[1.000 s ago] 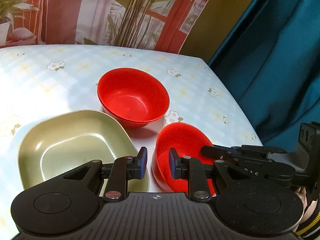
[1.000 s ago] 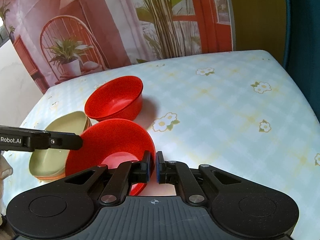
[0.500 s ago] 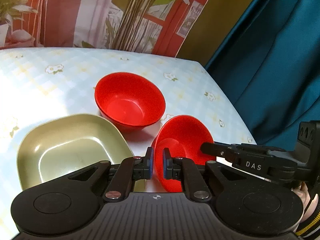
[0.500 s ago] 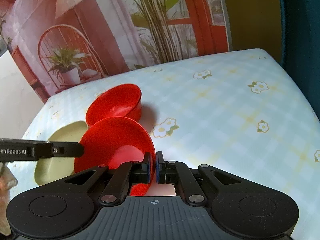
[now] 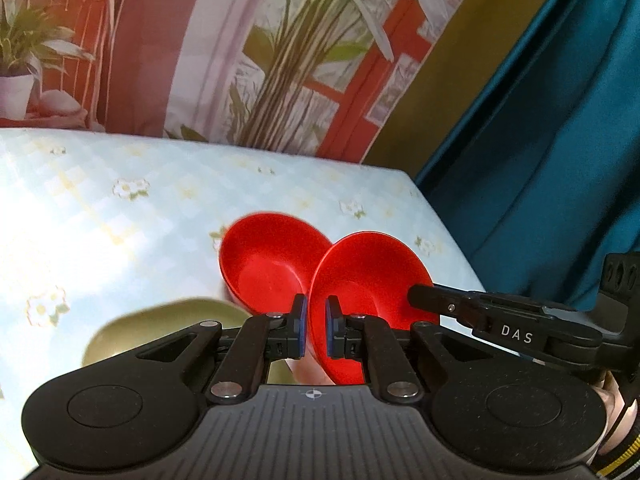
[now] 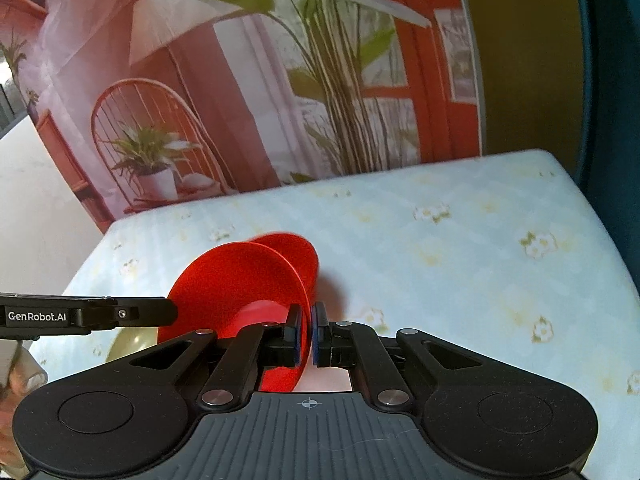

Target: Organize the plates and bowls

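A: Left wrist view: left gripper (image 5: 316, 334) clamps the tilted red bowl's (image 5: 368, 280) near rim; second red bowl (image 5: 268, 264) just beyond, leftward.

B: Right wrist view: right gripper (image 6: 307, 334) pinches the opposite rim; the green dish (image 6: 130, 342) lies lower left.

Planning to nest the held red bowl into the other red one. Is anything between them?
Nothing visible does. The held red bowl, pinched by the left claw and right claw, tilts close by the other red bowl, whose visible inside is empty. The green dish lies off to one side.
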The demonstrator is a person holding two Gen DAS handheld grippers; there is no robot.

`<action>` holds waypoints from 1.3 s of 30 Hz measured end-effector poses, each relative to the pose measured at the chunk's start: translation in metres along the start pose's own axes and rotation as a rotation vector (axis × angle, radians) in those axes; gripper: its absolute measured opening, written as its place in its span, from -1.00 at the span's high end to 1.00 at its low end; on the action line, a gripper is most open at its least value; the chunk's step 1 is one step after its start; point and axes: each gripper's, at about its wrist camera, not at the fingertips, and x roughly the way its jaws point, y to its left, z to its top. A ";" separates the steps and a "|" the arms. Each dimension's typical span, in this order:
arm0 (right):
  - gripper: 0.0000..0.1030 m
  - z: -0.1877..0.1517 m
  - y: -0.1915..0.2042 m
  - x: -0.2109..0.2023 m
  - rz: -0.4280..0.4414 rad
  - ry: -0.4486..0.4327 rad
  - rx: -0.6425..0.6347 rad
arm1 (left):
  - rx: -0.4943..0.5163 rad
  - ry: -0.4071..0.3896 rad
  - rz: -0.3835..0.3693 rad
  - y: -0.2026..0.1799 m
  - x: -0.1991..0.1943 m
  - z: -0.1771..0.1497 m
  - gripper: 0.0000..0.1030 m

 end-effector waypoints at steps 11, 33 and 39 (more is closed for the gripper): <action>0.91 0.040 0.018 0.028 0.014 -0.009 -0.018 | -0.034 -0.028 0.038 0.023 0.006 0.026 0.80; 0.89 0.045 0.009 0.092 -0.024 0.049 -0.008 | -0.015 0.023 0.109 0.044 0.049 0.034 0.80; 0.87 0.041 0.007 0.095 -0.025 0.058 -0.015 | -0.014 0.034 0.109 0.045 0.053 0.031 0.80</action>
